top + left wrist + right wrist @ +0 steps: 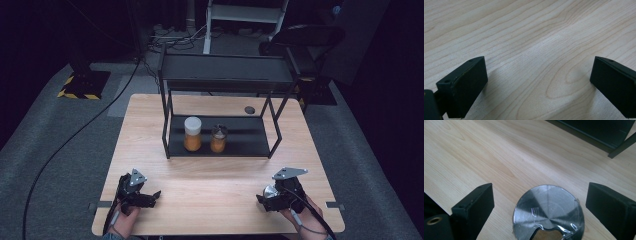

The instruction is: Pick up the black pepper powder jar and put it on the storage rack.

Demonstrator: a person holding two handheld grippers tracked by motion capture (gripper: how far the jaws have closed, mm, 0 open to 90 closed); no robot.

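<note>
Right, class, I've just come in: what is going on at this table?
A person holds a gripper in each hand near the table's front edge. The left gripper is open over bare wood. The right gripper is open around a round silver lid, not clamping it. Two jars stand on the black rack's lower shelf.

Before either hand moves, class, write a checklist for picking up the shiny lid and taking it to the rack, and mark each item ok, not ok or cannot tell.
1. Right tongs open: ok, jaws apart.
2. Lid between the right jaws: ok, untouched by either.
3. Lid flat on the table: cannot tell, its near edge is cut off.
4. Left tongs open and holding nothing: ok, bare wood between the jaws.
5. Open jar upright on the rack's lower shelf: ok, beside the capped jar.
6. Lid fits the open jar: cannot tell.
</note>
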